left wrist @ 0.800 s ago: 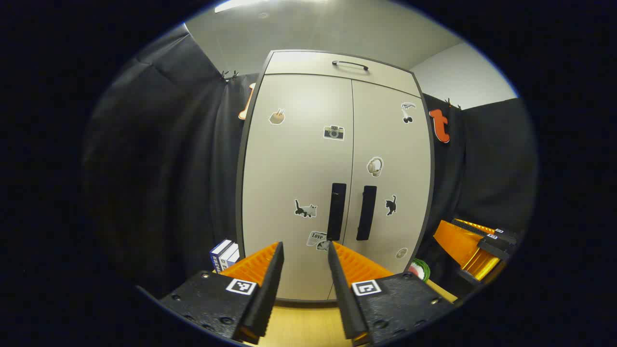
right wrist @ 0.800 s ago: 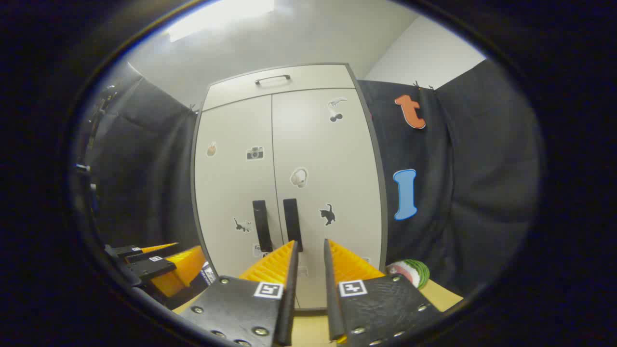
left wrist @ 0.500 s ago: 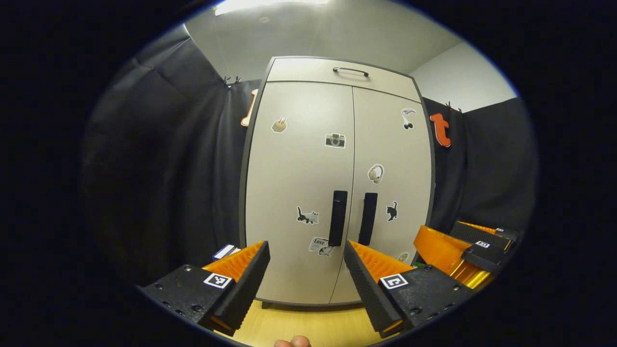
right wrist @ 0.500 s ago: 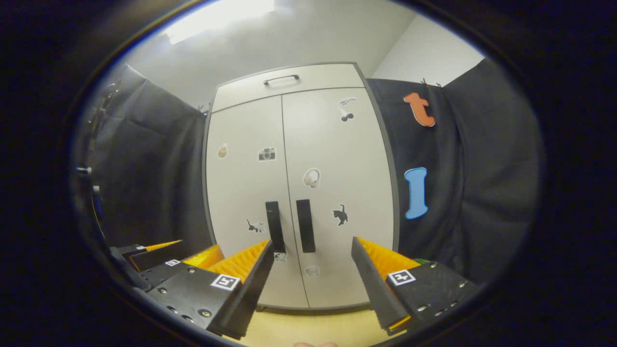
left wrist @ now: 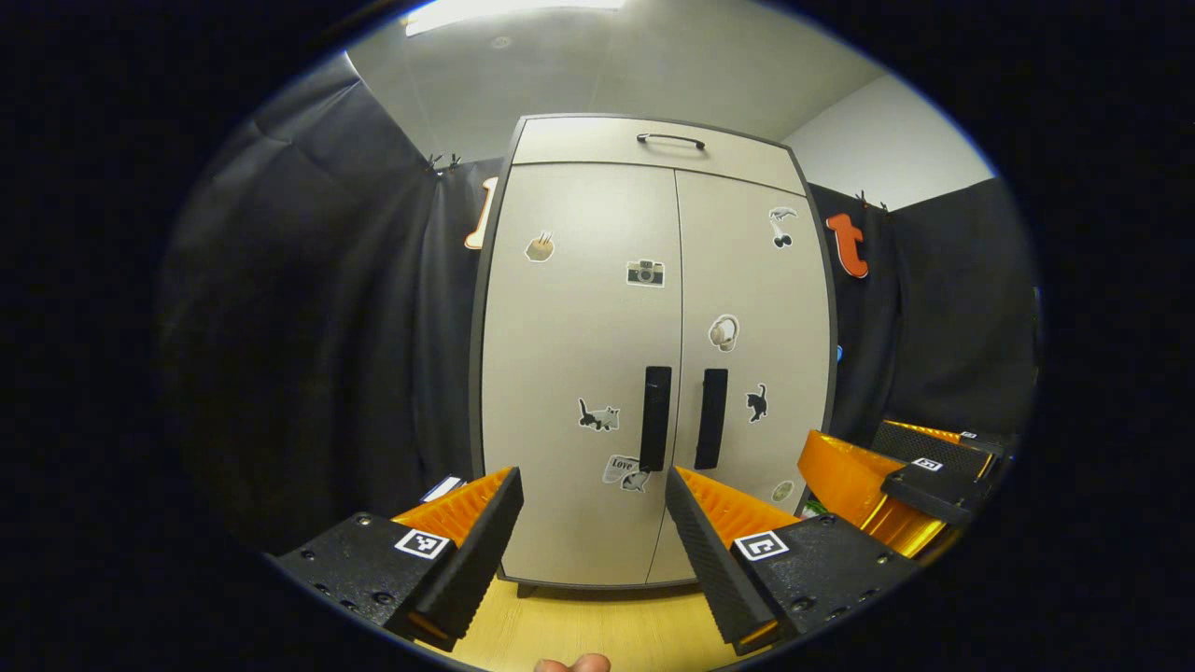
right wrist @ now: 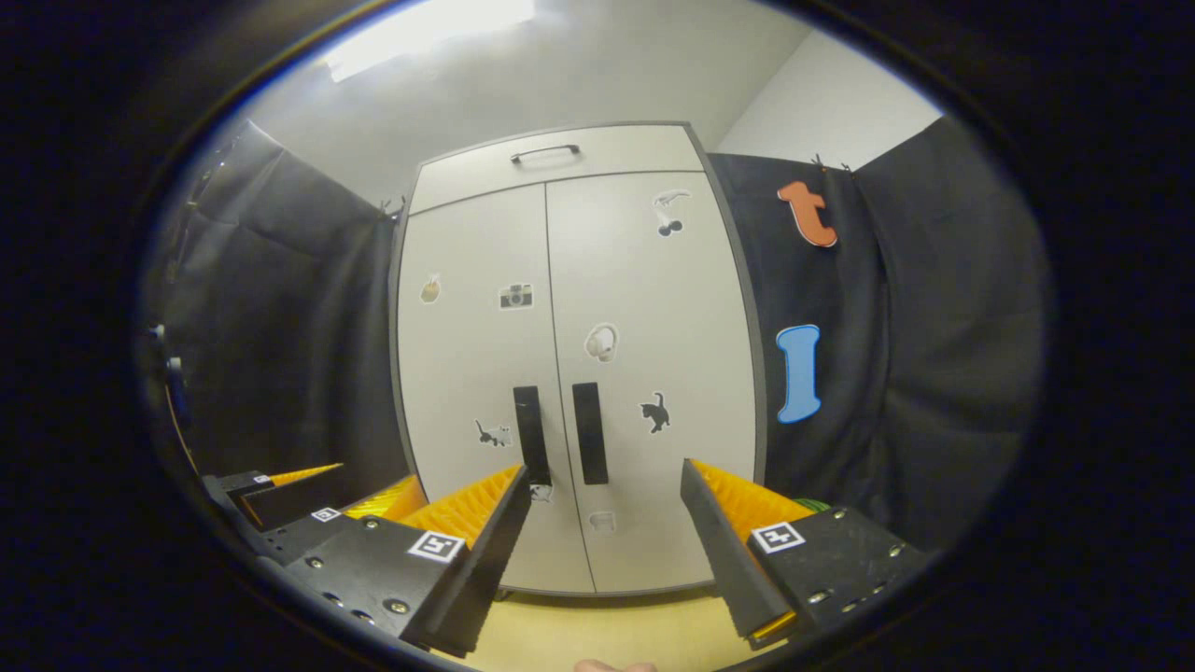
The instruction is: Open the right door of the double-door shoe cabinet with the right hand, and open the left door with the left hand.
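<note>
Recording booth, black cloth walls (left wrist: 317, 308), wooden floor (right wrist: 597, 630), sticker-covered shoe cabinet (left wrist: 579, 308), ceiling light (right wrist: 429, 28)

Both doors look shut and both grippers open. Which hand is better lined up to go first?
Right. The right gripper frames the right door handle between its open fingers, and the task opens that door first. The left gripper faces the left door handle.

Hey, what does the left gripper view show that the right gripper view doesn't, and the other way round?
Left gripper view: the left gripper, open, up close at the bottom; the right gripper farther off at lower right; a white box beside the cabinet's left side.

Right gripper view: the right gripper, open, up close; the left gripper farther off at lower left.

Both: the shoe cabinet with both doors shut, its two black handles side by side and untouched, and stickers on the doors.
</note>
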Available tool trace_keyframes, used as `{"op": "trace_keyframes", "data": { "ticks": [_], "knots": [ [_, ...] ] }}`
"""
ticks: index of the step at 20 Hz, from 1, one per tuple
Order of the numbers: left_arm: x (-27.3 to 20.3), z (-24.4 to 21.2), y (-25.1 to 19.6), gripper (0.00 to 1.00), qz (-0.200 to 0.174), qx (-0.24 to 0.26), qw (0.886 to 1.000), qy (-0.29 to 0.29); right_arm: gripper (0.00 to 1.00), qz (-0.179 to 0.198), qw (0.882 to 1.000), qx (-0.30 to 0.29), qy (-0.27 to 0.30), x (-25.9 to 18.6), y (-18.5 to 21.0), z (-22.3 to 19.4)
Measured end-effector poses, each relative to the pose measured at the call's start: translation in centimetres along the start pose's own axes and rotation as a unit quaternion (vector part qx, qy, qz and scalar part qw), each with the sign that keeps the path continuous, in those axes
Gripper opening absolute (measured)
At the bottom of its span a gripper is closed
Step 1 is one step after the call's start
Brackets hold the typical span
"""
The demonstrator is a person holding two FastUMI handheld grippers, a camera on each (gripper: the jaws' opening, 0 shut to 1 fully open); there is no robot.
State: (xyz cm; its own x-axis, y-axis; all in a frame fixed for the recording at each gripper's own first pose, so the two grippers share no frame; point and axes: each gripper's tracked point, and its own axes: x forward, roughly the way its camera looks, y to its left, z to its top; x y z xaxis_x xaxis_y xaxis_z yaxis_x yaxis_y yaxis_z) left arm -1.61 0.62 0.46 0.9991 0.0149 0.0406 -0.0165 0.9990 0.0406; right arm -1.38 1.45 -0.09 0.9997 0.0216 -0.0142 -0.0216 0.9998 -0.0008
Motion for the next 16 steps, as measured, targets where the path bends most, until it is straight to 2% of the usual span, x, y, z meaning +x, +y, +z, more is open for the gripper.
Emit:
{"op": "trace_keyframes", "data": {
  "ticks": [7, 16],
  "knots": [
    [-0.3, 0.0, 1.4, 0.95, 0.008, 0.002, 1.000, -0.003, 0.96, -0.006, 1.000, -0.005, 0.013, 1.4, 0.2, -1.1],
    [0.3, -0.6, 4.5, 0.95, 0.034, 0.011, 0.999, 0.005, 0.96, -0.007, 1.000, -0.020, 0.019, 10.0, 1.3, -1.6]
  ]
}}
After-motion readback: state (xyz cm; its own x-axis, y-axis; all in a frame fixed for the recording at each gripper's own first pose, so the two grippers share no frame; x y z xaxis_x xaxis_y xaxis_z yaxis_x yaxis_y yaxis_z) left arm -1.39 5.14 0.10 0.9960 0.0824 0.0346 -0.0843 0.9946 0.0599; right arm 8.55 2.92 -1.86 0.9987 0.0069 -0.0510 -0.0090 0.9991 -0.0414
